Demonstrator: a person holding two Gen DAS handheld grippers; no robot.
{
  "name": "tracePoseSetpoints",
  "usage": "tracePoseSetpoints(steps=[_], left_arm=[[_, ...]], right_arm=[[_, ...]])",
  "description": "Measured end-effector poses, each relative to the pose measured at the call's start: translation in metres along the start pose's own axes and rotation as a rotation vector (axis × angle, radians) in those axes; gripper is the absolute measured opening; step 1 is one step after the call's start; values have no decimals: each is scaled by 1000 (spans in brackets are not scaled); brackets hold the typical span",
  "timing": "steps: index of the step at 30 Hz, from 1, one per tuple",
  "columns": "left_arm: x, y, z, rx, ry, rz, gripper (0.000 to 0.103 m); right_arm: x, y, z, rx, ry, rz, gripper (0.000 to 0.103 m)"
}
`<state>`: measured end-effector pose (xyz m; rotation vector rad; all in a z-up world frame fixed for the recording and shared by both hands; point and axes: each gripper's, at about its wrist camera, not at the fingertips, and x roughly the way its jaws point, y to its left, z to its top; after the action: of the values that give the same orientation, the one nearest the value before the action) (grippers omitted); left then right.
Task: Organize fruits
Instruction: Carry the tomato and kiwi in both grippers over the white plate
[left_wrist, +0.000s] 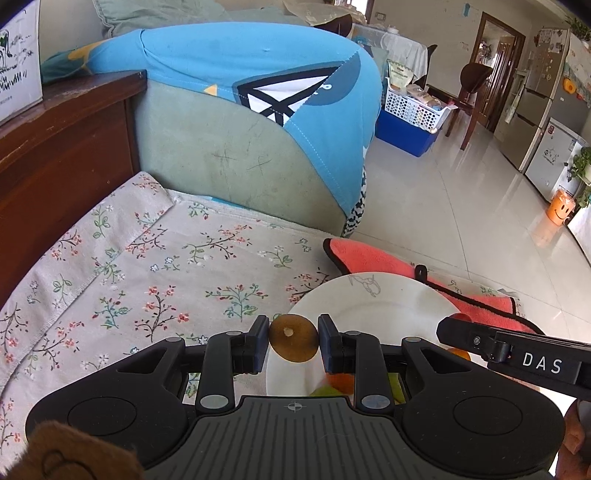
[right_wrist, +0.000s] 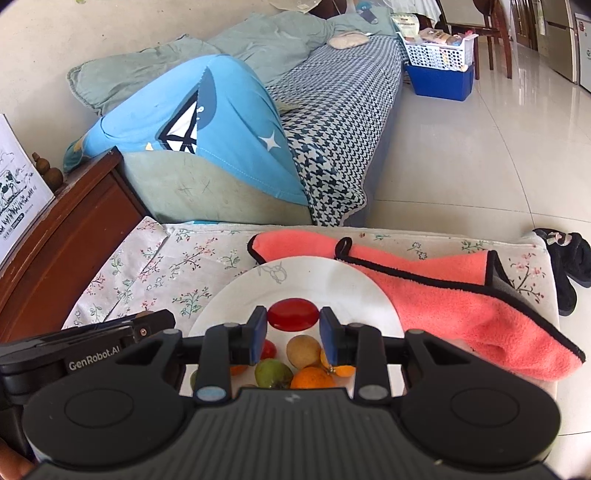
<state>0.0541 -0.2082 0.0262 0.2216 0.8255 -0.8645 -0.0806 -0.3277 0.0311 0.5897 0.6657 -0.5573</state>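
**Two fruits gripped over the white plate**

Left gripper (left_wrist: 293, 341): clamped narrow on a brown round fruit (left_wrist: 293, 339), pale stem scar facing the camera, blue pads pressed on either side. Held above the near-left edge of the white plate (left_wrist: 388, 306), partly over the floral cloth (left_wrist: 147, 273).

Right gripper (right_wrist: 289, 332): closed narrow on a red fruit (right_wrist: 293, 314), glossy and oval, caught between the two blue pads. Held over the middle of the plate (right_wrist: 332, 280).

Seen below the right gripper, on the near part of the plate: a tan round fruit (right_wrist: 303, 350), a green fruit (right_wrist: 272, 373), an orange (right_wrist: 312, 378), a small orange piece (right_wrist: 341, 369) just beside it, and another red fruit (right_wrist: 267, 349) half hidden behind the left pad. All bunched close together, several touching. More fruit hidden under the gripper body; kind not possible to tell.

Plate marked with a faint line drawing near its far rim. Laid on the floral cloth, with a coral towel (right_wrist: 461, 295) edged in black lying along the far-right side, its edge tucked just behind the plate rim.

From the left wrist view, right gripper's finger visible at the right, reaching in over the plate. From the right wrist view, left gripper's side showing at the lower left, near the plate's left rim.

Beyond the cloth: a green sofa arm (left_wrist: 221, 162) draped with a blue printed cover (left_wrist: 240, 59), a dark wooden cabinet (left_wrist: 62, 147) at left, pale tiled floor (left_wrist: 461, 184) at right.
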Motion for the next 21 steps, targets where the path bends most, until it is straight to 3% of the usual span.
tracePoseSetpoints(steps=[17,19,21], left_arm=[[39,-2,-3,-55,68,-41,29],[33,-3,0,-54,53,-48,35],[23,-5,2,-58,26,-24,54]], right_arm=[[45,-2,0,23,64,-31,33],[43,-3,1,32,64,-32,42],[39,-4,3,50,52,-37,49]])
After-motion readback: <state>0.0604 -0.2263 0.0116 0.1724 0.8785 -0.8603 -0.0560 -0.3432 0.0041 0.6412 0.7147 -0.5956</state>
